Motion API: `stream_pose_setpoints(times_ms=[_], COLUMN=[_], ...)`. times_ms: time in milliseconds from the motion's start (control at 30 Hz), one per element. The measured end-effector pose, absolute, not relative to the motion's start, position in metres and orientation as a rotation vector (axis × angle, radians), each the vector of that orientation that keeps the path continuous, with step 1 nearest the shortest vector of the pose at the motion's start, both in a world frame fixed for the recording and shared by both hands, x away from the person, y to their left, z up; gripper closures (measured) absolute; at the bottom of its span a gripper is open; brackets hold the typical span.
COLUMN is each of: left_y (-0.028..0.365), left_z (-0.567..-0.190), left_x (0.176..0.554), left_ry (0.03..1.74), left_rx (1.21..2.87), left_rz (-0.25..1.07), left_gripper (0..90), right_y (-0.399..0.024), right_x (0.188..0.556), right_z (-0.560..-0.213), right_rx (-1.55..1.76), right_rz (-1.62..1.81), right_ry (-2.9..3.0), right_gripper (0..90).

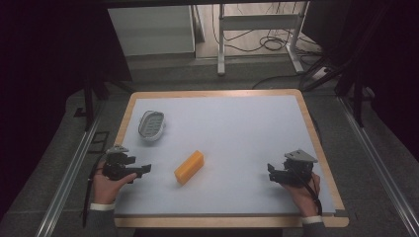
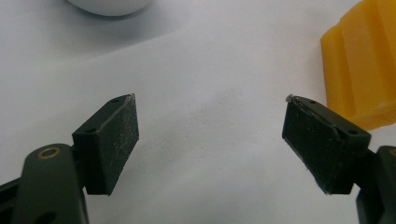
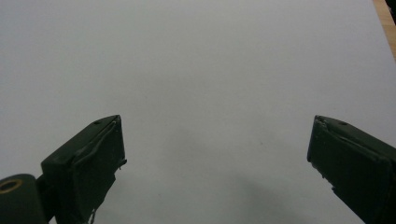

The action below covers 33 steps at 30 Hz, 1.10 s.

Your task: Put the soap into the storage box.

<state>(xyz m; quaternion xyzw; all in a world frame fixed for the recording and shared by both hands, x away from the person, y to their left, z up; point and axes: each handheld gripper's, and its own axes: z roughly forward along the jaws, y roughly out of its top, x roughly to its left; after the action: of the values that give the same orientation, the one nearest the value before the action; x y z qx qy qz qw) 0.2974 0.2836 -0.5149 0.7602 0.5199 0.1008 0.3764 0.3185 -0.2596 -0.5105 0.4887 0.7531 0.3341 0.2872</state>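
Note:
An orange-yellow block (image 1: 189, 167) lies slantwise on the pale mat, a little left of the middle; in the left gripper view the same block (image 2: 362, 60) sits at the far right edge, just beyond the right jaw. A white oval dish (image 1: 151, 125) with a ribbed inside rests at the back left; its rim (image 2: 109, 5) peeks in at the top of the left gripper view. My left gripper (image 1: 144, 170) is low at the front left, open, pointing toward the block with nothing between its jaws. My right gripper (image 1: 271, 172) stands open at the front right over bare mat.
The mat (image 1: 232, 128) covers a wooden-edged table (image 1: 311, 123). Dark floor, metal rails and a white desk frame (image 1: 257, 29) with cables lie beyond the table's far edge. The right gripper view holds plain mat (image 3: 210, 84) and a strip of wooden edge (image 3: 386, 23).

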Motion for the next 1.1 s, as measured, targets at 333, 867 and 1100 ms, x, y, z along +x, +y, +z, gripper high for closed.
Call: stream_pose_setpoints(times_ms=[333,867,1100], left_y=[0.28,0.27,0.275], left_z=[-0.518,-0.512,-0.502], left_x=[0.299,0.29,0.285], left_ry=[1.356,1.359,1.369], left_rx=[1.962,1.995,1.991], left_rz=[0.226,0.277,0.272], left_gripper=[17.7,18.6,18.9], right_y=[-0.263,-0.27,-0.269], right_x=[0.319,0.314,0.315], right_z=[-0.513,-0.518,-0.516], right_rx=[1.361,1.357,1.325], right_rz=[0.885,0.94,0.941], right_ry=[1.976,2.008,2.012], right_gripper=[3.3,2.9,3.7])
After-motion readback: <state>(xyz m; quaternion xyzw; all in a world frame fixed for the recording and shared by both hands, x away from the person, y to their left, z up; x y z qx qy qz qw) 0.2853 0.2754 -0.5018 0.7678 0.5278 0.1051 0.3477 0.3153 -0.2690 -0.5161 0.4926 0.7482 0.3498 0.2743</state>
